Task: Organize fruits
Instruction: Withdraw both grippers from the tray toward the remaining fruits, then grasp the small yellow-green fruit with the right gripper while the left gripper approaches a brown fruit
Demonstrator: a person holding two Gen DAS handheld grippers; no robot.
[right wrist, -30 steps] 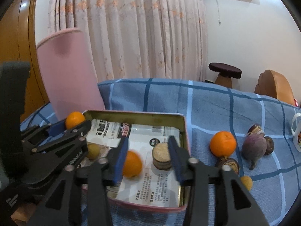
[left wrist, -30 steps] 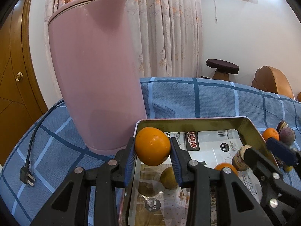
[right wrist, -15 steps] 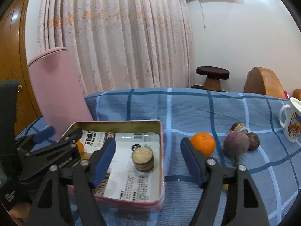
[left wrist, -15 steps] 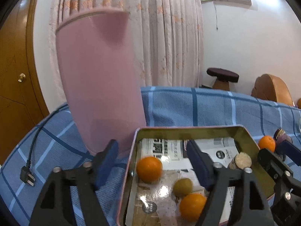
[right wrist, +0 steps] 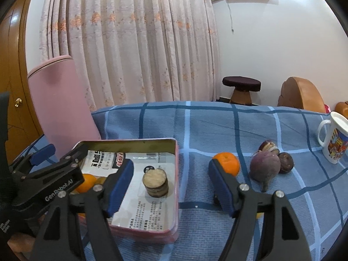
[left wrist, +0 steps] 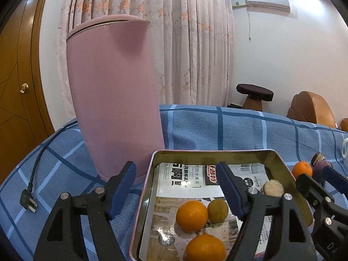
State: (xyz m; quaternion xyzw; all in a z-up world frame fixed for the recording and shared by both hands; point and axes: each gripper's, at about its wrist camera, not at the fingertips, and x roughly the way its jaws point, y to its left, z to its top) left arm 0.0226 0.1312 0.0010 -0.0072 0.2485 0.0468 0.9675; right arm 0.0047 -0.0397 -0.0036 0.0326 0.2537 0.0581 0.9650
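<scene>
1. On the blue checked cloth (right wrist: 217, 126) we log the largest item first: one pink kettle (left wrist: 115, 100), upright at the far left, just beside the tin's far-left corner.
2. One open tin tray (right wrist: 176, 174), lined with printed paper, sits near left. Contents counted in the left wrist view: two oranges (left wrist: 191, 215), one greenish fruit (left wrist: 217, 210), one round cut slice (left wrist: 273, 187) standing at the tray's right side.
3. Left gripper (left wrist: 178, 191): jaws have just been opening and now stand well apart over the tray's near-left edge, nothing between them; the fruit lies loose below.
4. Right gripper (right wrist: 171, 187): jaws have just been opening and stand apart, empty, straddling the tray's right wall.
5. Key relation for the next move, in our judgement: the loose orange (right wrist: 226, 163) lies on the cloth right of the tray, just beyond the right gripper's right finger, ahead and slightly right of the gap. The right hand is plainly the nearer one. Round fruit, so no long axis to align.
6. Outside the tray we count, to its right: one orange, one large purple root-like fruit (right wrist: 264, 167), two small dark fruits (right wrist: 286, 162) touching or just beside it. One mug (right wrist: 335, 139) stands far right.
</scene>
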